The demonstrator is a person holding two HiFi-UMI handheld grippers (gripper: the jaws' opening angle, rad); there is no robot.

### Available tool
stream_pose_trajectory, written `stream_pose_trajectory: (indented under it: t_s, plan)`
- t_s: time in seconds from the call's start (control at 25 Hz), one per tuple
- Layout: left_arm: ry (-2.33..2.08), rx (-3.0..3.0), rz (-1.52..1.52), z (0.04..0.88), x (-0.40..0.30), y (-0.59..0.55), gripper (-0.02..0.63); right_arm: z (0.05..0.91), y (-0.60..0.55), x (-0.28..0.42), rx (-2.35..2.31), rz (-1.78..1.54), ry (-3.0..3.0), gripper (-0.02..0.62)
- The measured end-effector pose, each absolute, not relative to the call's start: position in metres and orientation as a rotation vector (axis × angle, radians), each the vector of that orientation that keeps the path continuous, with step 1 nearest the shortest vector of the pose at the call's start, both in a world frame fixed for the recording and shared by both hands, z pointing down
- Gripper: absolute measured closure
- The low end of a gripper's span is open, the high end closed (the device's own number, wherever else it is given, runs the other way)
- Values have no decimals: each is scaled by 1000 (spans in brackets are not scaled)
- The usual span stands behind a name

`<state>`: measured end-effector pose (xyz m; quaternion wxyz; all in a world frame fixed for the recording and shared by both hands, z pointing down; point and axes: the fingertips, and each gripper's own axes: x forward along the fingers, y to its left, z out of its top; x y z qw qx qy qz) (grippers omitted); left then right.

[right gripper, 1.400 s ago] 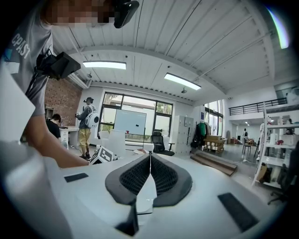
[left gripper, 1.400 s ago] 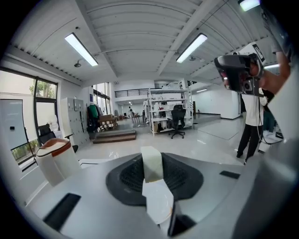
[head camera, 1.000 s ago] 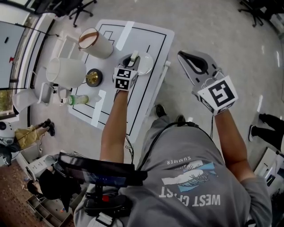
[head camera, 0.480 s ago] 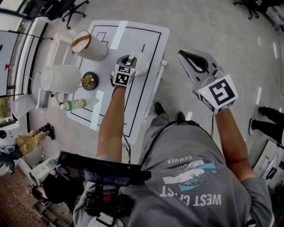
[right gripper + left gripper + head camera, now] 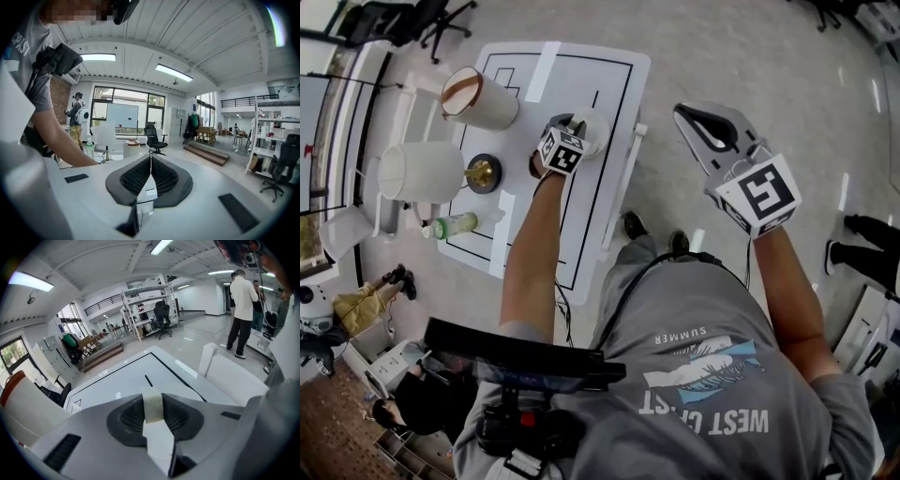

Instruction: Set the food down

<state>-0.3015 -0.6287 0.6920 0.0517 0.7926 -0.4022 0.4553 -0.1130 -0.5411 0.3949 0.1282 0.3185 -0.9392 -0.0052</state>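
My left gripper (image 5: 574,127) hangs low over a white plate (image 5: 606,129) on the white table (image 5: 609,75). In the left gripper view its jaws (image 5: 153,397) are shut on a pale, flat piece of food (image 5: 152,414) that stands upright between the pads. Behind the jaws lie the table top and its black lines. My right gripper (image 5: 683,112) is held off the table's right side, above the floor. Its jaws (image 5: 150,157) meet in a thin line with nothing between them.
On the table's left stand a white tub with a brown rim (image 5: 478,97), a large white pitcher (image 5: 420,172), a brass piece on a dark base (image 5: 482,172) and a green bottle (image 5: 455,225). A person in a white shirt (image 5: 242,305) stands beyond the table.
My left gripper has come down toward the plate with the food still in it. The right gripper has stayed almost where it was.
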Motion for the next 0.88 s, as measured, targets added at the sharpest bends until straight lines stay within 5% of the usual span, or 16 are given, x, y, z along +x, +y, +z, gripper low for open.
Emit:
stream_pose_trajectory:
  t_s: [0.88]
  plan:
    - [-1020, 2403, 2030, 732, -312, -616, 515, 411, -537, -103, 942, 48, -2692, 588]
